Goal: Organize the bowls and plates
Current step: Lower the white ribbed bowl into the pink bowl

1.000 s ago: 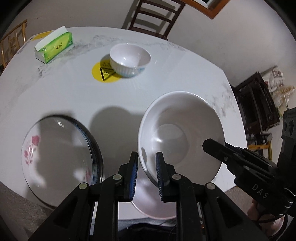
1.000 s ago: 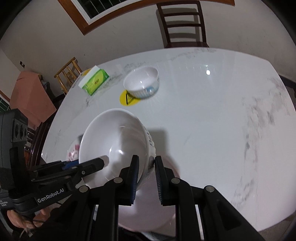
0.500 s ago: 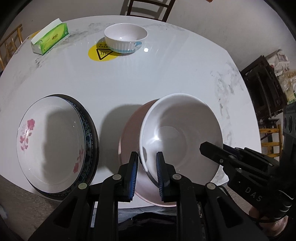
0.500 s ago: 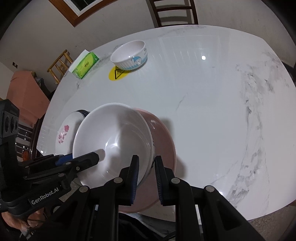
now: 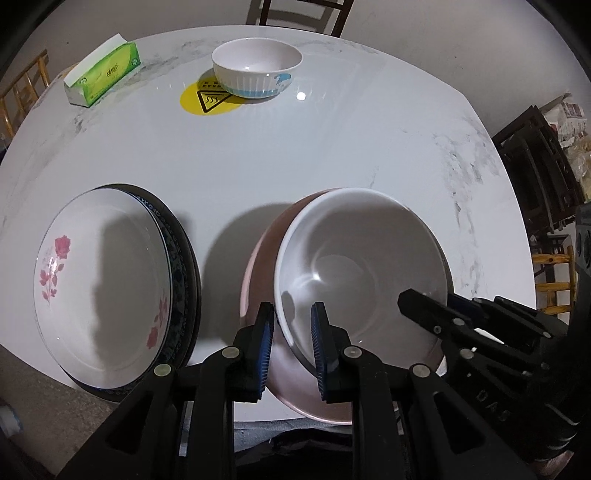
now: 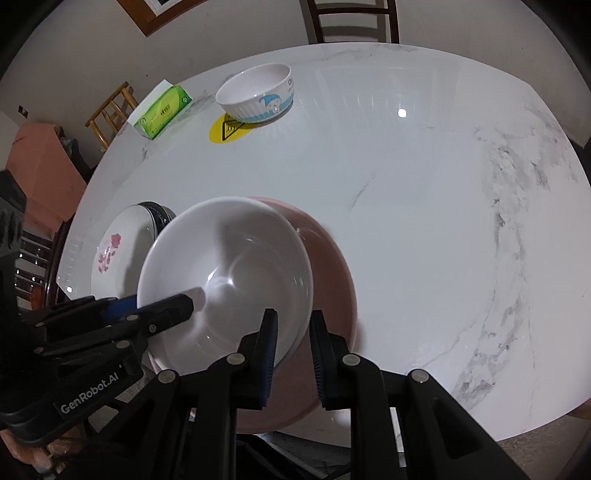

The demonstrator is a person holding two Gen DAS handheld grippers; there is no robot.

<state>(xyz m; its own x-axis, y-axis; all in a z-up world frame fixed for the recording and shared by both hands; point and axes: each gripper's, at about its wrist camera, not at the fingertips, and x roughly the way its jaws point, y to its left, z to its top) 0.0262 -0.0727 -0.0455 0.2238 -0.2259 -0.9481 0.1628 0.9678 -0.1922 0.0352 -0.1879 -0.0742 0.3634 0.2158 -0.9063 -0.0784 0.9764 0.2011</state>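
A large white bowl [image 5: 364, 266] [image 6: 225, 273] is held over a pink plate [image 5: 258, 266] [image 6: 332, 273] near the table's front edge. My left gripper [image 5: 293, 334] is shut on the bowl's left rim. My right gripper [image 6: 293, 338] is shut on its right rim. A white plate with red flowers [image 5: 103, 280] [image 6: 118, 247] sits on a dark-rimmed plate [image 5: 186, 266] to the left. A small white bowl with a blue cartoon [image 5: 256, 66] [image 6: 255, 92] stands at the far side beside a yellow sticker [image 5: 207, 98].
A green tissue box [image 5: 103, 75] [image 6: 162, 110] lies at the far left of the white marble table [image 5: 332, 147]. Wooden chairs [image 5: 299, 14] stand behind the table, and dark furniture [image 5: 535, 166] stands to the right.
Both grippers have risen and pulled back with the white bowl, so the pink plate under it and the flowered plate now show more fully. Both grips are unchanged.
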